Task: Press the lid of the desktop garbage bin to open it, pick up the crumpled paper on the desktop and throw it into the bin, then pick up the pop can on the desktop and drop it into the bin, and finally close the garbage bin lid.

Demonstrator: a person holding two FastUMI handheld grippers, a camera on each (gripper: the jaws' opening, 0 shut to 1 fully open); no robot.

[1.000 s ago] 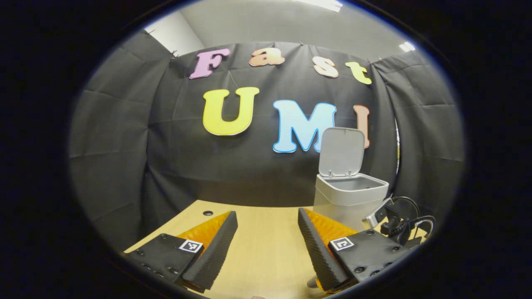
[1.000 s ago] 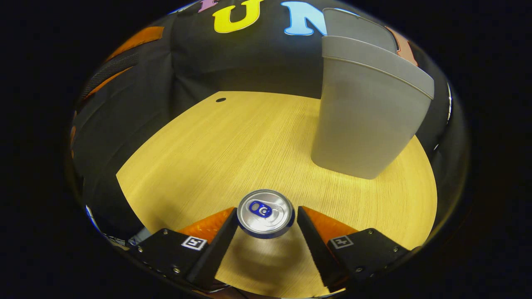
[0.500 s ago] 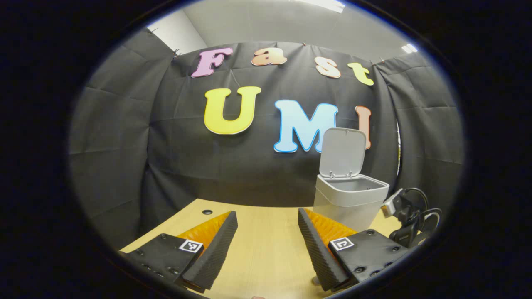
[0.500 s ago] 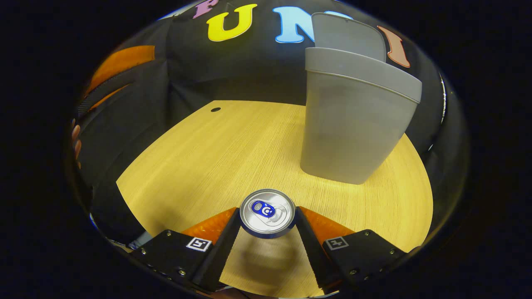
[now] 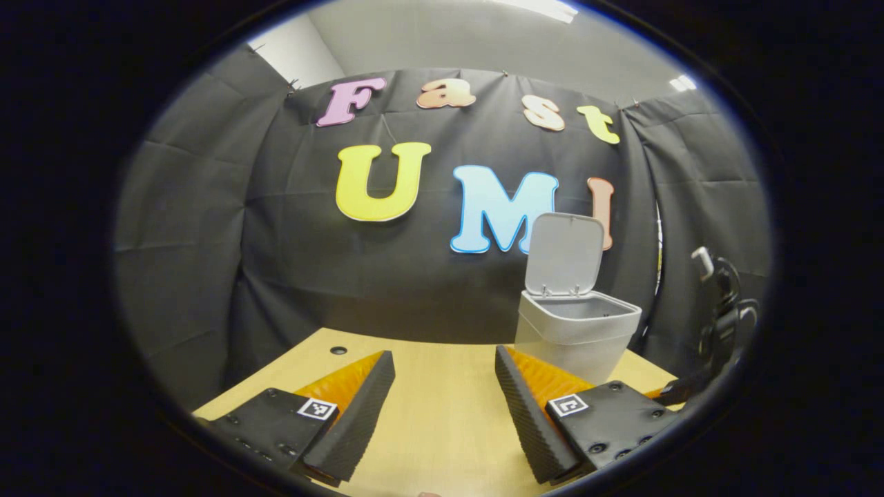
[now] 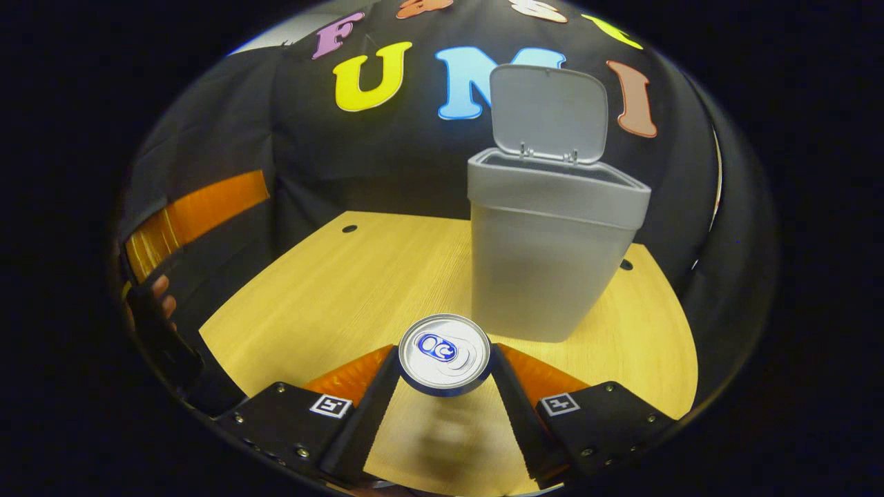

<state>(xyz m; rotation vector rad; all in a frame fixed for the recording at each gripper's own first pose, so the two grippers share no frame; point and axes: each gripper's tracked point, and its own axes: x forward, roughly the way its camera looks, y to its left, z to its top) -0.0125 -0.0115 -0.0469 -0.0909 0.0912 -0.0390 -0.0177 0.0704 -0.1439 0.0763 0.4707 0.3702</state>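
pop can (image 6: 444, 353) upright, top toward camera, pinched in right claw (image 6: 444, 373); left claw (image 5: 442, 404) open, empty

A: What obstructs us ahead of the right gripper (image 6: 444, 376)?

B: The bin (image 6: 545, 276) stands directly beyond it on the surface (image 6: 331, 290), its lid (image 6: 549, 114) upright at the far rim, so we see the mouth open from above.

A: And free room?

B: We have bare surface left of the bin, up to the left gripper (image 5: 444, 407), whose fingers stand apart over bare surface, the bin ahead to its right.
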